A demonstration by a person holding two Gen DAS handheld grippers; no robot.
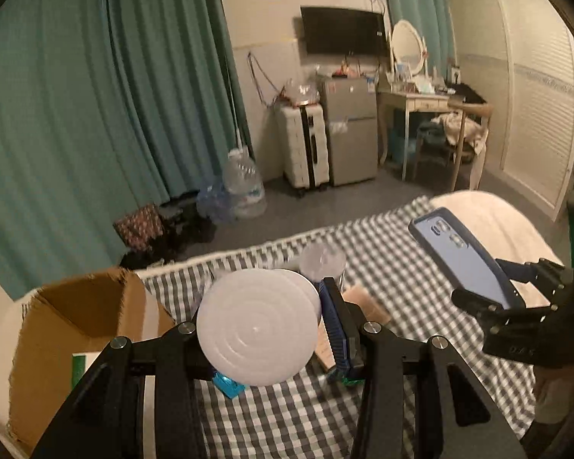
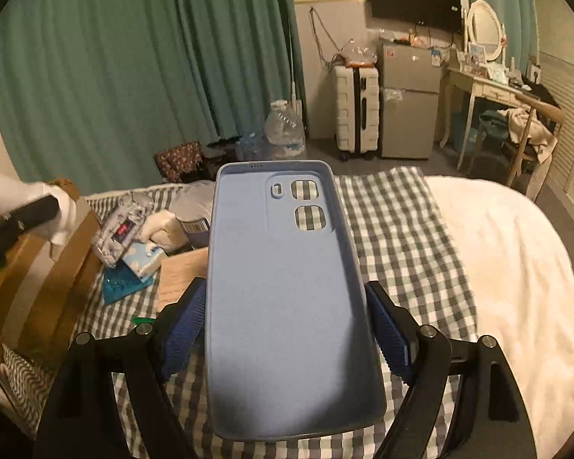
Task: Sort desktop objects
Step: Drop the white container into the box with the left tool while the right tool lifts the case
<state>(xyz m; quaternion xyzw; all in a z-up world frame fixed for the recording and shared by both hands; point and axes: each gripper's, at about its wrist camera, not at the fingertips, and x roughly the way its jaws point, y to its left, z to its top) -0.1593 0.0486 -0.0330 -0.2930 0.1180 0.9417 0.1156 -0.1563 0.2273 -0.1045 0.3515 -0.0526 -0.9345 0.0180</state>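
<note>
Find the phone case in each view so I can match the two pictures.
Left wrist: phone case at right, mid-height, held up by the right gripper over the checked cloth.
Right wrist: phone case fills the centre, clamped between the blue pads.
Shared landmark: the white suitcase beside the grey fridge.

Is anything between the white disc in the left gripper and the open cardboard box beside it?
Nothing visible. The white disc, clamped in the left gripper, is lifted above the checked cloth. The cardboard box sits just to its left, top open, with only clear air between.
</note>
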